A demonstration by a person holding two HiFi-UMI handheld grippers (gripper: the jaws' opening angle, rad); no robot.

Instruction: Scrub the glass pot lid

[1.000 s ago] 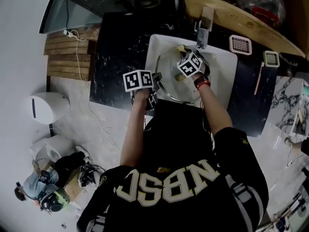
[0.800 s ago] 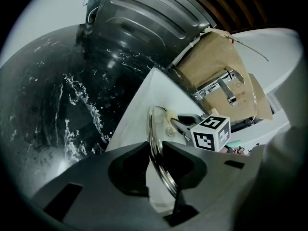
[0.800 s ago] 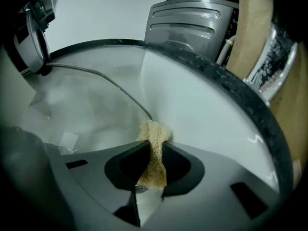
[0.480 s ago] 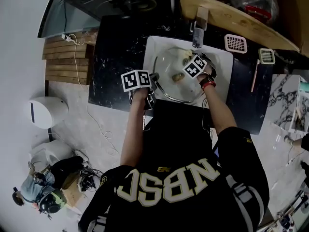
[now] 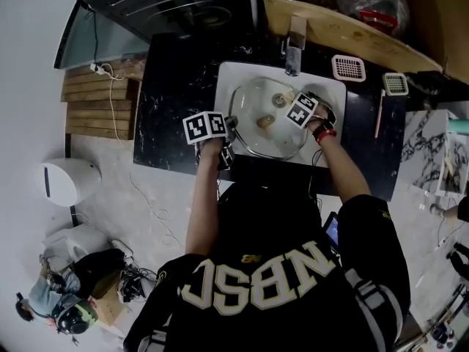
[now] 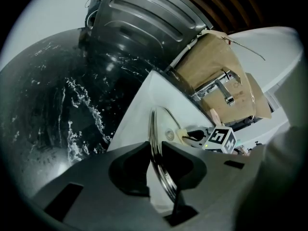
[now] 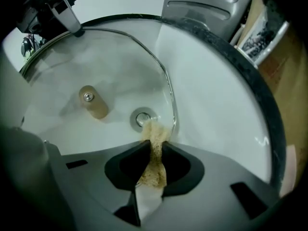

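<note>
The round, metal-rimmed glass pot lid lies tilted in the white rectangular sink, which is set into the black marbled bench near its far edge. My left gripper is clamped narrow on the lid's rim at the near-left side and has not shifted. My right gripper pinches a tan, frayed scrub pad. Over the last second it has swept from the lid's middle out to the right-hand rim, tipping steeper as it went. The pad's tip now meets the metal edge there, and the lid's tan cylindrical knob is uncovered. I read that as one scrubbing stroke carried across the glass, so the scrubbing is under way, not finished.

The only legible writing is on the person's black shirt, where large pale block letters, seen upside down, appear to read NBSC. The gripper cubes carry only square markers.
</note>
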